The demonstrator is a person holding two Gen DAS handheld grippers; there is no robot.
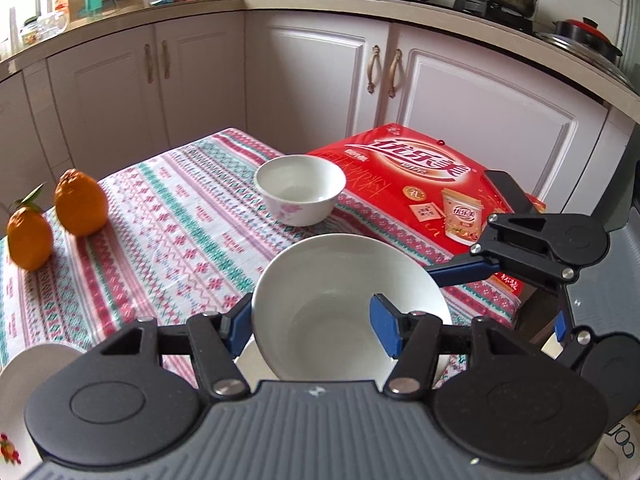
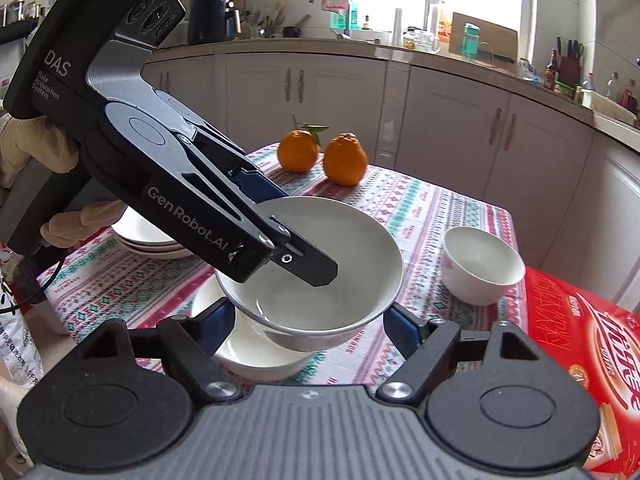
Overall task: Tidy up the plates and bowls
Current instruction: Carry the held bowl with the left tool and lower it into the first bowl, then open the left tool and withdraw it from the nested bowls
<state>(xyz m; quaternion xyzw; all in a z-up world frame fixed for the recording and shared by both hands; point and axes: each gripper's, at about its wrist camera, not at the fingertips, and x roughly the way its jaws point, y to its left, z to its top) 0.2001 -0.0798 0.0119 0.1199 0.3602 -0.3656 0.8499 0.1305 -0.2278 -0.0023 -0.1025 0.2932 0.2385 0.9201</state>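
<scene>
Nearest the lens in both views sits the grey ribbed body of each tool, and just beyond it the left claw grips the rim of a wide, shallow white ceramic bowl, one blue pad inside the wall and the other outside, holding it tilted above the tabletop, which is covered by a red, green and white patterned cloth. From the right wrist view that same bowl hangs over a second white bowl resting on the cloth, and the right claw stands wide, its blue pads on either side of the lifted bowl's base without clearly touching it. At the tabletop's far right edge lies a large flat red printed carton. Behind the left claw in the right wrist view, a stack of white plates rests near the left edge. Near the carton stands a small white bowl with a pink flower print, upright. Two oranges sit side by side at the far corner.
</scene>
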